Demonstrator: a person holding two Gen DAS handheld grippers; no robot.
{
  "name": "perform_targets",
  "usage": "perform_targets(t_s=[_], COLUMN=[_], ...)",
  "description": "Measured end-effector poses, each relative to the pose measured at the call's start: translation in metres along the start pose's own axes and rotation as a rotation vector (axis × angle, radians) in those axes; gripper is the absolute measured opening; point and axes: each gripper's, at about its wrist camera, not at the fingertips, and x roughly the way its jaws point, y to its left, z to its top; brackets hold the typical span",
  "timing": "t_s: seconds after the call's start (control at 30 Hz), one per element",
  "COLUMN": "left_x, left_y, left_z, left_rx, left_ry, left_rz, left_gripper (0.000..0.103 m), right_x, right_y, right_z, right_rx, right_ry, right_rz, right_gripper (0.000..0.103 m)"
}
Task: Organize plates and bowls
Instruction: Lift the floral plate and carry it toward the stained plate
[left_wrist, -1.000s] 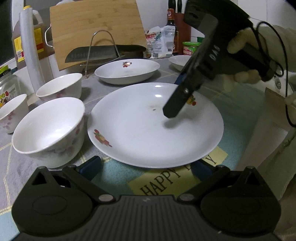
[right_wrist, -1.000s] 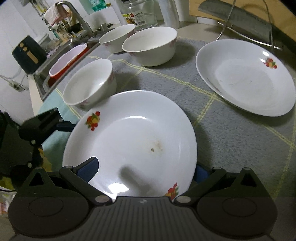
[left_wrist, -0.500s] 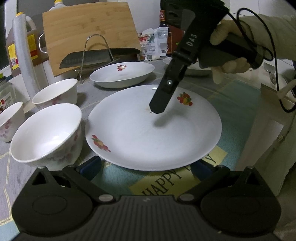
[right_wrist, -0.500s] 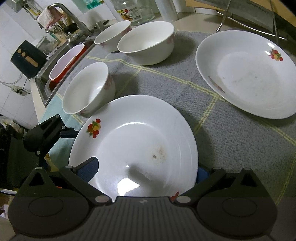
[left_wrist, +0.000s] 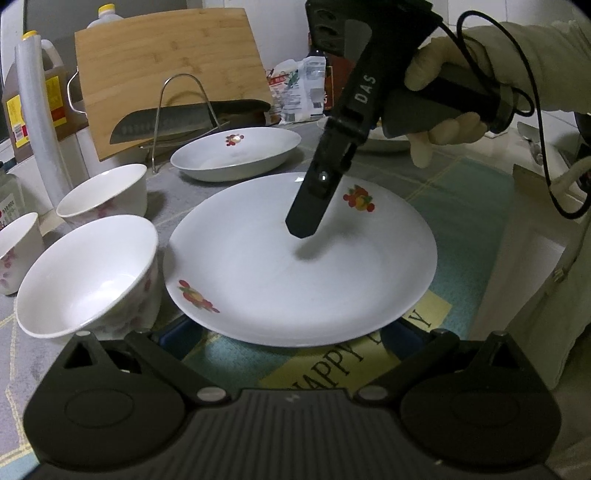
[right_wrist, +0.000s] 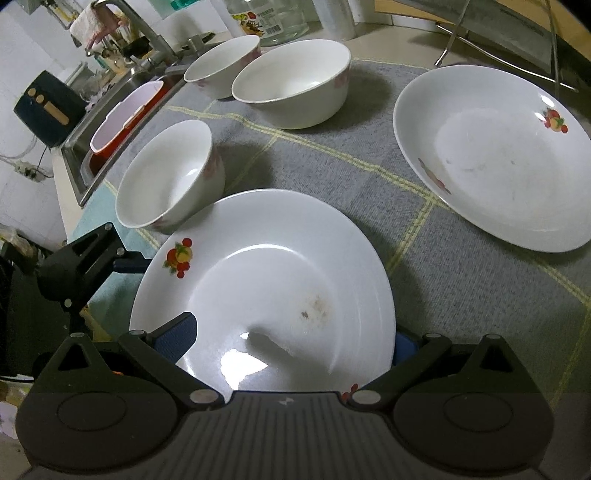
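Grey checked cloth (left_wrist: 22, 373) covers the counter in the left wrist view, giving way to a blue mat with yellow lettering (left_wrist: 343, 365) at the near edge. On it sits the near plate (left_wrist: 258, 288), white with fruit prints, its near rim between the spread fingers of the left gripper (left_wrist: 291, 339), which grips nothing. One finger of the right gripper (left_wrist: 310, 214), held by a gloved hand (left_wrist: 439, 107), comes down over the plate's middle. Beside the plate's left rim stands the near bowl (left_wrist: 81, 280), with two more bowls (left_wrist: 103, 192) farther left. A second plate (left_wrist: 236, 155) lies toward the far edge, before a cutting board (left_wrist: 170, 74) and knife (left_wrist: 173, 122) on a rack. From the right wrist view, the near plate (right_wrist: 266, 280) lies between the wide-open right fingers (right_wrist: 177, 332), one above its inside and one past its rim. The near bowl (right_wrist: 166, 177) touches the plate's far-left rim, the second plate (right_wrist: 491, 155) sits apart at right, and a sink (right_wrist: 122, 122) borders the left edge.
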Motion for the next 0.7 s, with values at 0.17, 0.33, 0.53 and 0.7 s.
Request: perform_targets(t_s=[0.17, 0.33, 0.53, 0.7], left_x=[0.001, 0.000, 0.000, 0.001], left_y=[0.001, 0.001, 0.000, -0.003], left_z=[0.002, 0.004, 0.006, 0.012], left_rx=[-0.006, -0.018, -0.017, -0.016], left_ry=[0.009, 0.012, 0.014, 0.018], left_rz=[-0.009, -0.014, -0.011, -0.006], left_gripper=[0.102, 0.102, 0.102, 0.102], right_x=[0.000, 0.000, -0.004, -0.010], right_y=[0.003, 0.005, 0.005, 0.005], right_z=[0.001, 0.001, 0.001, -0.001], right_rx=[-0.009, -0.023, -0.032, -0.043], right_ry=[0.003, 0.006, -0.005, -0.016], right_rz=[-0.013, -0.018, -0.015, -0.014], right_gripper=[0.103, 0.103, 0.103, 0.103])
